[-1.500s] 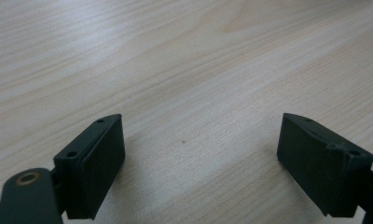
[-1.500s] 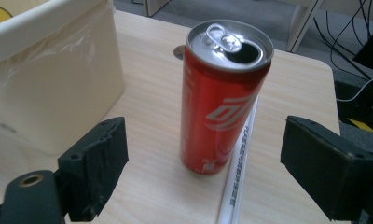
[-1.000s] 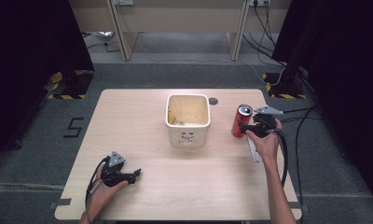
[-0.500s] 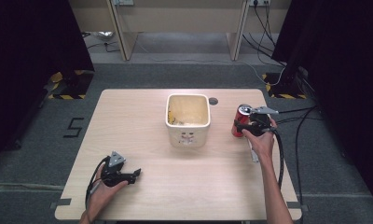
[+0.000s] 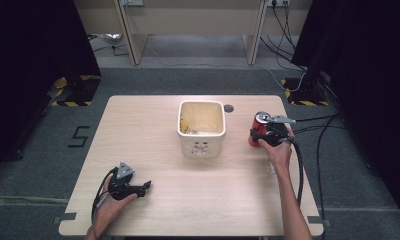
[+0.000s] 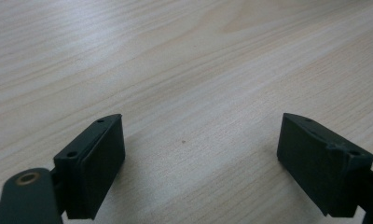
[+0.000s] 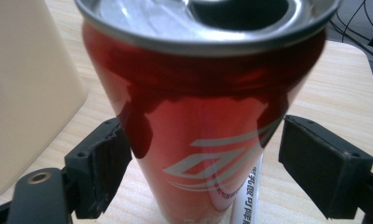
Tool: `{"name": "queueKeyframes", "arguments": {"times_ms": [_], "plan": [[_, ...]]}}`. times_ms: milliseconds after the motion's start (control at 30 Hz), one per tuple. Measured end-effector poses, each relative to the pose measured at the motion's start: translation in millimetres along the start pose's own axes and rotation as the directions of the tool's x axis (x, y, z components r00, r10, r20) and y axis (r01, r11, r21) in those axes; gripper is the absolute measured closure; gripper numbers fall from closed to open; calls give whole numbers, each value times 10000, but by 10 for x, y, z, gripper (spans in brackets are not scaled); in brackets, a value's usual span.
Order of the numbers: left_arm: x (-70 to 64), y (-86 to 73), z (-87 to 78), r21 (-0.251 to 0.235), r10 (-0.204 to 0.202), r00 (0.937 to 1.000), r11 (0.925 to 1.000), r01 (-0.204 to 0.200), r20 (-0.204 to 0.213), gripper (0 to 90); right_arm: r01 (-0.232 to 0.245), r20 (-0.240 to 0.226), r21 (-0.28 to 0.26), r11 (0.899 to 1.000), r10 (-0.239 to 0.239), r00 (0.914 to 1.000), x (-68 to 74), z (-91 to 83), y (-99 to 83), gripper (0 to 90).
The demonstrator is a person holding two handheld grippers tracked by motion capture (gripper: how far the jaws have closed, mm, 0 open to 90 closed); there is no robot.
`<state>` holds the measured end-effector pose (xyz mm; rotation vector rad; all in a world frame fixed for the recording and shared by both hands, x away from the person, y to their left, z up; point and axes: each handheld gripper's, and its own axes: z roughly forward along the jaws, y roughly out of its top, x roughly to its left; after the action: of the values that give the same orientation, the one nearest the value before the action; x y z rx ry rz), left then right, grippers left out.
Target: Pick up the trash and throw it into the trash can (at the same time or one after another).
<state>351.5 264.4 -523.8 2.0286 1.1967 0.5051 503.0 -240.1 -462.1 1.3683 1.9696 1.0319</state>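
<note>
Centrally, cream square bin (image 5: 201, 129) holding yellowish scraps, right hand-held gripper (image 7: 203, 154) wide around opened red can (image 7: 205, 112), left hand-held gripper (image 6: 201, 154) wide.

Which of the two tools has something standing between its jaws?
The right tool: its open jaws flank the red can, gap visible at one side. The left tool has bare table between its jaws.

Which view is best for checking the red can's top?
Right gripper view: the red can stands close between the open jaws, its silver lid and dark opening plain. The high view shows it small, partly behind the right gripper. The left gripper view shows bare table.
</note>
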Motion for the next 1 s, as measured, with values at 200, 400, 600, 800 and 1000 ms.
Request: {"name": "queueKeyframes", "arguments": {"times_ms": [200, 400, 600, 800, 1000], "plan": [[0, 0, 0, -7, -5, 10000, 10000, 5, 1, 142, 80, -53, 119, 9999, -80, 10000, 8, 70, -40, 278], [0, 0, 0, -3, -1, 10000, 10000, 1, 1, 142, 130, -93, 67, 9999, -129, 9999, 17, 55, -33, 338], [0, 0, 1, -8, -5, 10000, 10000, 5, 0, 142, 222, -65, -295, 9993, -224, 9997, 61, -86, 57, 340], [0, 0, 0, -5, -3, 10000, 10000, 3, 1, 142, 98, -93, -445, 9990, -102, 9999, 86, -225, 123, 342], [-1, 0, 0, 4, -3, 10000, 10000, 3, -8, 142, 189, -91, -472, 9987, -194, 9998, 132, -360, 195, 343]]}}
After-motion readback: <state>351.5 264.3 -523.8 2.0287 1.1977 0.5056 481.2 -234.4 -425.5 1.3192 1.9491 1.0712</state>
